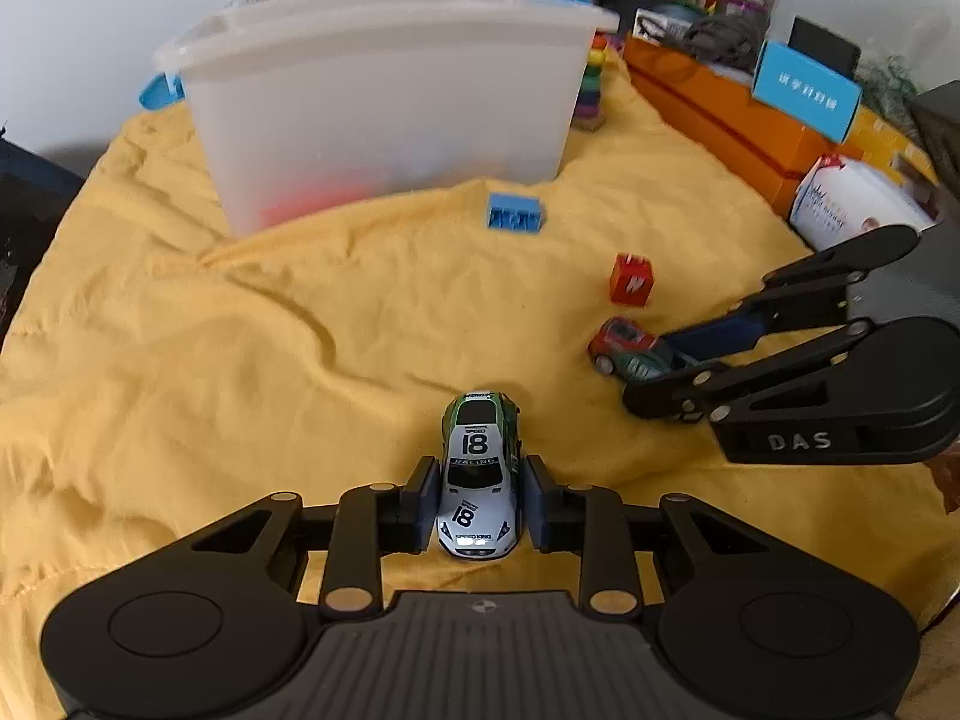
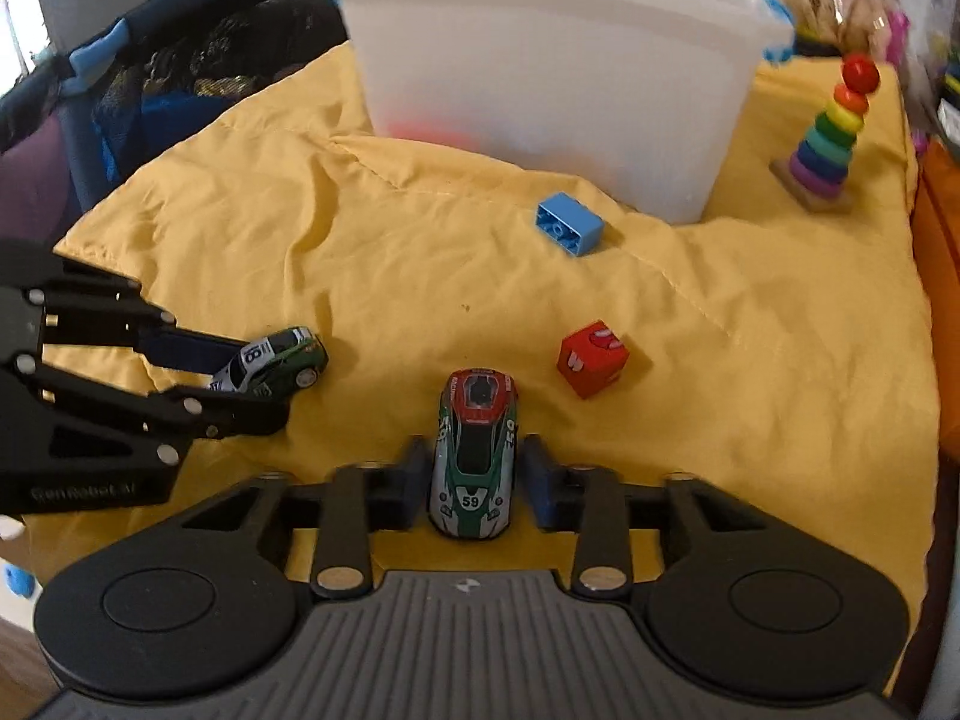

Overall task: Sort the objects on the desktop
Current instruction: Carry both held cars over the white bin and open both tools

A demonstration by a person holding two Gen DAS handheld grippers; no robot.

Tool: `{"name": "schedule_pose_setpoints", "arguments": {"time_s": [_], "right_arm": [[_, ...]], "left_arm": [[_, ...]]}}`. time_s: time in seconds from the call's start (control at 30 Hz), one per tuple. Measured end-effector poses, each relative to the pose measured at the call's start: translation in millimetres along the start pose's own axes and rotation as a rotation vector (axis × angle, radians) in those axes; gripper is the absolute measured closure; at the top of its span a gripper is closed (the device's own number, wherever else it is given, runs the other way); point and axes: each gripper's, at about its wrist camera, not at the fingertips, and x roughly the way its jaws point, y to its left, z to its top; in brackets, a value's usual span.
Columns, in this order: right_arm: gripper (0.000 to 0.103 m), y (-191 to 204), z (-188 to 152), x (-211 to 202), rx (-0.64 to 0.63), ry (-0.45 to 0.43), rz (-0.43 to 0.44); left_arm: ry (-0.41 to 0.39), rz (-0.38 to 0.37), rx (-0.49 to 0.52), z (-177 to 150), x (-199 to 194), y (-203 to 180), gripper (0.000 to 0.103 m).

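My left gripper (image 1: 478, 501) is shut on a white and green toy car numbered 18 (image 1: 478, 474), just above the yellow cloth; it also shows in the right wrist view (image 2: 273, 363). My right gripper (image 2: 474, 480) is shut on a red, green and silver toy car numbered 59 (image 2: 476, 450), which shows in the left wrist view (image 1: 627, 348) too. A blue building brick (image 1: 514, 213) (image 2: 569, 223) and a red cube (image 1: 631, 279) (image 2: 593, 358) lie on the cloth. A translucent white bin (image 1: 384, 102) (image 2: 558, 78) stands behind them, with something red inside.
A yellow cloth (image 1: 240, 360) covers the table. A rainbow ring stacker (image 2: 831, 132) stands right of the bin. Orange boxes (image 1: 720, 114), a blue card and a white carton (image 1: 852, 198) line the right edge. Dark bags (image 2: 198, 54) lie at the far left.
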Motion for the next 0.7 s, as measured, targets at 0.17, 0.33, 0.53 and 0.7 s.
{"name": "schedule_pose_setpoints", "arguments": {"time_s": [0.17,0.33,0.53,0.7], "right_arm": [[0.070,1,13,-10,-0.015,-0.017,-0.005],[0.070,-2,48,-36,-0.057,-0.119,-0.045],[0.070,-4,96,-58,-0.173,-0.251,-0.144],[0.070,-23,143,-67,-0.145,-0.331,-0.168]], "left_arm": [[-0.090,0.004,-0.004,28,-26,6,0.070],[-0.234,0.027,-0.004,76,-59,18,0.070],[-0.357,0.104,-0.003,135,-73,44,0.070],[-0.395,0.155,0.026,172,-65,59,0.070]]}}
